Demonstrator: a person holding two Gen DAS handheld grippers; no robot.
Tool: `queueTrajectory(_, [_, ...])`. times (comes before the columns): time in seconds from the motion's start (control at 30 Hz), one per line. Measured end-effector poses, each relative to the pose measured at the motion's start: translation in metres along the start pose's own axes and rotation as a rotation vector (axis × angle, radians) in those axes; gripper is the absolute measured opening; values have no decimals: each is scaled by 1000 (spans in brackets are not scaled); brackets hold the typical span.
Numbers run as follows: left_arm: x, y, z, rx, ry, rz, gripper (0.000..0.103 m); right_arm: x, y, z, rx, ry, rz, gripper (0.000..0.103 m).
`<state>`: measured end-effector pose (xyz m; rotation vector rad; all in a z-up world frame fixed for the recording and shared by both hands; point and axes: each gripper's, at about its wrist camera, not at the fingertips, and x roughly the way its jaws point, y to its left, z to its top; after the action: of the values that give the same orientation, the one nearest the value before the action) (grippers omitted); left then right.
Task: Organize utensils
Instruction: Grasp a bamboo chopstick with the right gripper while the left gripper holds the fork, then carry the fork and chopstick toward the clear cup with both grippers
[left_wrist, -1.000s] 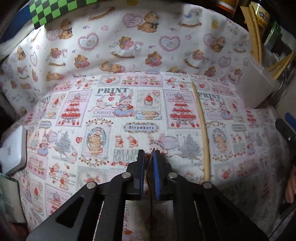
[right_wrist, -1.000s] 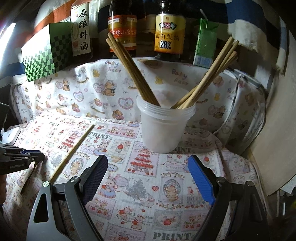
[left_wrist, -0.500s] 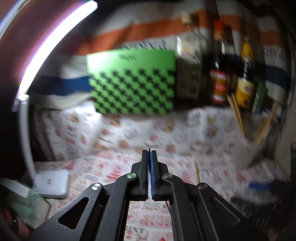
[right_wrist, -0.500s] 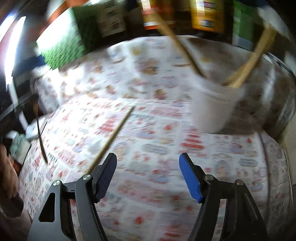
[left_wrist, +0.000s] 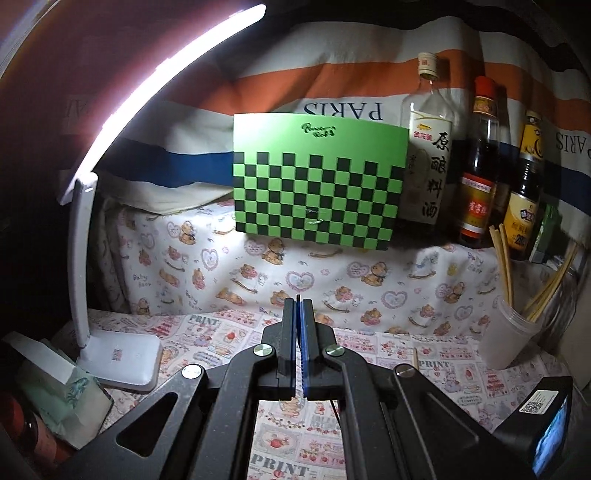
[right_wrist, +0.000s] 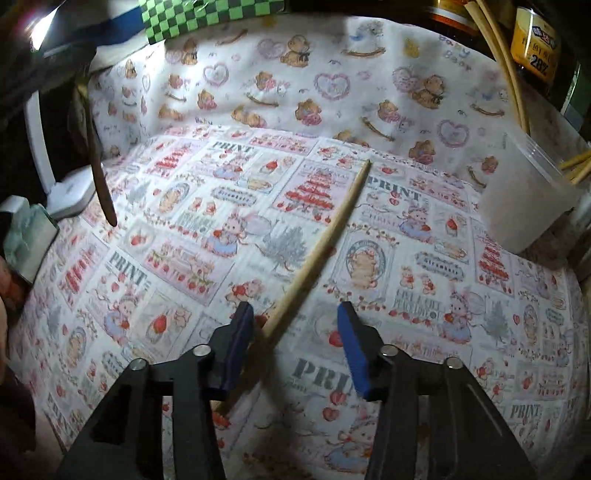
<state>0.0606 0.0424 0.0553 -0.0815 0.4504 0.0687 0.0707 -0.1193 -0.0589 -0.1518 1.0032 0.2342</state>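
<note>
The left wrist camera looked level toward the green checkered box (left_wrist: 319, 182) and bottles at the back, while the right wrist camera looked steeply down, close over the printed cloth (right_wrist: 177, 236); both caught the plastic cup (left_wrist: 508, 338) of chopsticks.

Desk lamp (left_wrist: 110, 354), checkered box (left_wrist: 317, 184), sauce bottles (left_wrist: 478, 166).

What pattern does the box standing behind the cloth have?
The box is bright green with a black checkerboard, clearest in the left wrist view.
</note>
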Motion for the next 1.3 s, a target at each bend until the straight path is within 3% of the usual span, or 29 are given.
queueTrajectory(0.07, [0, -4, -2, 15, -1, 2, 1, -1, 0, -3, 2, -24, -55, 41])
queueTrajectory(0.13, [1, -8, -3, 34, -4, 8, 1, -3, -3, -5, 5, -33, -49, 38])
queueTrajectory(0.2, [0, -10, -4, 48, -14, 17, 1, -3, -8, -5, 14, -33, -64, 27])
queueTrajectory(0.23, [-1, -10, -4, 52, -21, 19, 1, -4, -11, -6, 16, -34, -76, 15])
queueTrajectory(0.27, [-2, -9, -3, 52, -26, 19, 1, -5, -13, -7, 17, -33, -94, 9])
queueTrajectory(0.43, [-1, -5, -3, 21, -25, -8, 1, -30, -31, -14, 56, -98, -139, 8])
queueTrajectory(0.53, [-6, -15, -4, 61, -17, -39, 1, -67, -41, -19, 55, -224, -183, 8])
queueTrajectory(0.63, [-23, -36, -6, 134, -59, -85, 1, -110, -53, -22, 60, -352, -221, 8])
queueTrajectory(0.77, [-35, -59, -1, 117, -16, -148, 1, -162, -71, -22, 44, -495, -271, 8])
queueTrajectory(0.83, [-37, -71, 5, 107, 13, -182, 1, -180, -78, -20, 41, -527, -290, 8])
queueTrajectory(0.97, [-50, -96, 17, 122, -9, -204, 1, -203, -100, -17, 56, -538, -282, 8])
queueTrajectory(1.13, [-54, -114, 39, 53, 9, -287, 1, -216, -120, -18, 60, -555, -303, 8])
queueTrajectory(1.3, [-48, -136, 58, -22, -51, -303, 1, -240, -143, -11, 83, -618, -290, 8])
